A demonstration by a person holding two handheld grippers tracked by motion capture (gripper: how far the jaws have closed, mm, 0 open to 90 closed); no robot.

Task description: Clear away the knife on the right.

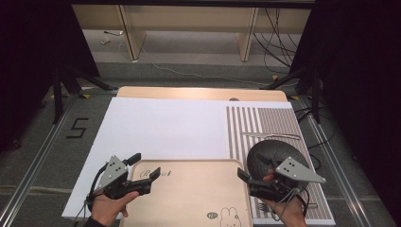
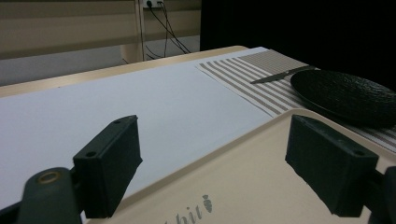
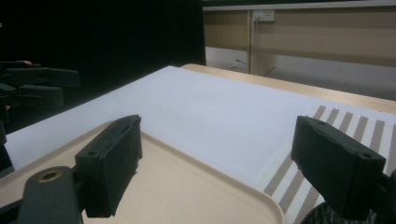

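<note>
At the near edge of the table [image 1: 198, 92], a beige tray [image 1: 189, 198] with a rabbit drawing lies flat, partly over the white sheet [image 1: 161, 127], its right rim just beside the striped placemat [image 1: 265, 120]. The left gripper [image 1: 144, 171] hovers at the tray's far left corner and the right gripper [image 1: 246, 177] at its far right corner, each held in a hand. In the left gripper view the fingers [image 2: 109, 165] stand wide apart, with the tray's rim running between them; in the right gripper view the fingers [image 3: 112, 161] are likewise spread, straddling the tray's rounded corner. Neither pair touches the tray, as far as I can tell.

On the placemat, a dark round plate [image 1: 276, 156] sits just beside the tray, partly hidden by the right gripper, with a knife [image 1: 272, 136] beyond it and a fork [image 1: 263, 206] near the mat's front edge.

This looks like the approach to a two-handed grasp of the tray. The next move calls for lowering both grippers so each rim sits between the fingers, then closing both together, evenly, so that the tray lifts level and clears the plate.
</note>
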